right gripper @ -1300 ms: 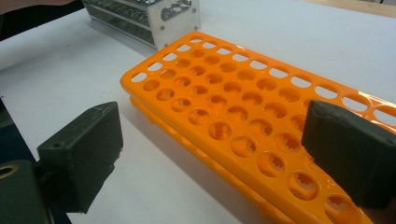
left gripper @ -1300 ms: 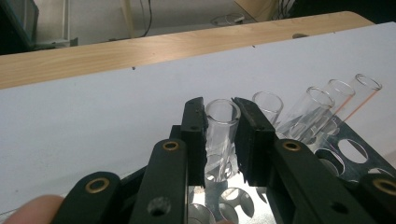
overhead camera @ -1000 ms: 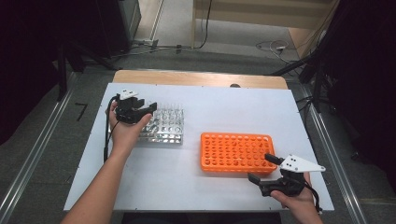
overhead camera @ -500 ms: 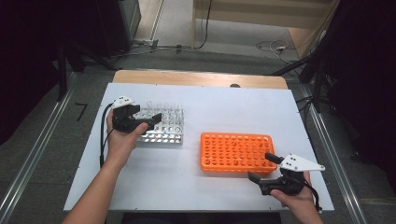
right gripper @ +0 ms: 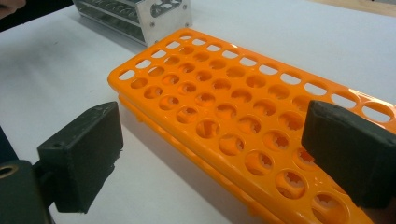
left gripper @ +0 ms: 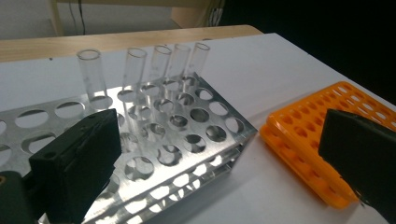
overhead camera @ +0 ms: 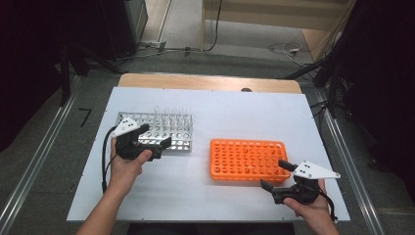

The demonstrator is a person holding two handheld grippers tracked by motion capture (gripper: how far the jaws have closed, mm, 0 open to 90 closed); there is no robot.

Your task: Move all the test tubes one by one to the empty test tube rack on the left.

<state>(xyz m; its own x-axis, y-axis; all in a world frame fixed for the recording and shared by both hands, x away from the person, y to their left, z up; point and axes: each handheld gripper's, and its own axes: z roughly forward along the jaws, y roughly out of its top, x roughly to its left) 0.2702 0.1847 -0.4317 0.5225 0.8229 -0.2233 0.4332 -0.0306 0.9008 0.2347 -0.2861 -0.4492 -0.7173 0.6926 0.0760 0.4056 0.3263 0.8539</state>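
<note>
two tongs stand spread, nothing between their jaws. left tongs (overhead camera: 155,136) have just been opening over the near side of the perforated metal tube rack (overhead camera: 169,128) toward the surface's left edge. right tongs (overhead camera: 277,175) hover beside the orange plastic tube rack (overhead camera: 244,156), near the front-right corner.

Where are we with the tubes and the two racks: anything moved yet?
Done: nothing that shows. The five glass tubes all stand in the metal rack's far row, and the orange rack looks empty. In hand: nothing. The left tongs have just been opening and hang open and empty over the metal rack; the right tongs wait open at the orange rack. Left: presumably every tube transfer.
</note>
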